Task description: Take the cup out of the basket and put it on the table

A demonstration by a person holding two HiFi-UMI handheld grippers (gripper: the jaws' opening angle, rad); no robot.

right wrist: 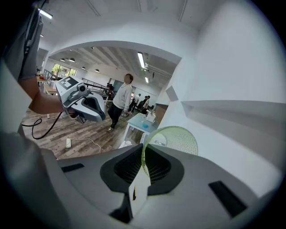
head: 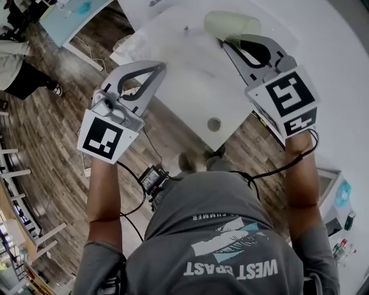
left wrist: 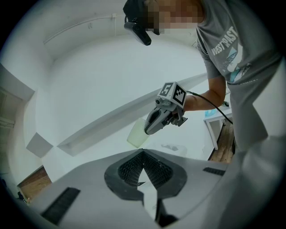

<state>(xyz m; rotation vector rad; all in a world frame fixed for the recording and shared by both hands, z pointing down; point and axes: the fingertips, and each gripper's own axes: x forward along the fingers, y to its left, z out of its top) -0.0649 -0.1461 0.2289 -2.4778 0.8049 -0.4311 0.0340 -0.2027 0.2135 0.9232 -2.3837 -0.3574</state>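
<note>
Right gripper [head: 226,41], clamped on the rim of the green cup [head: 230,24] above the white table [head: 190,80], should lower it upright before releasing; left gripper [head: 158,69], closed and empty, hovers to the left.

Grey T-shirt [head: 214,233], print "WEST COAST"

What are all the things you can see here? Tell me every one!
Cup: one, pale green, on its side over the table, rim pinched by the right gripper.
Table: one, white, under the grippers.
Small table: one, light blue, far left across the floor.
Floor: one, brown wood, around the tables.
Bystander: one, white top, standing in the room behind.
Left gripper: one, grey, shut and empty, near the table's left edge.
Right gripper: one, grey, shut on the cup.
</note>
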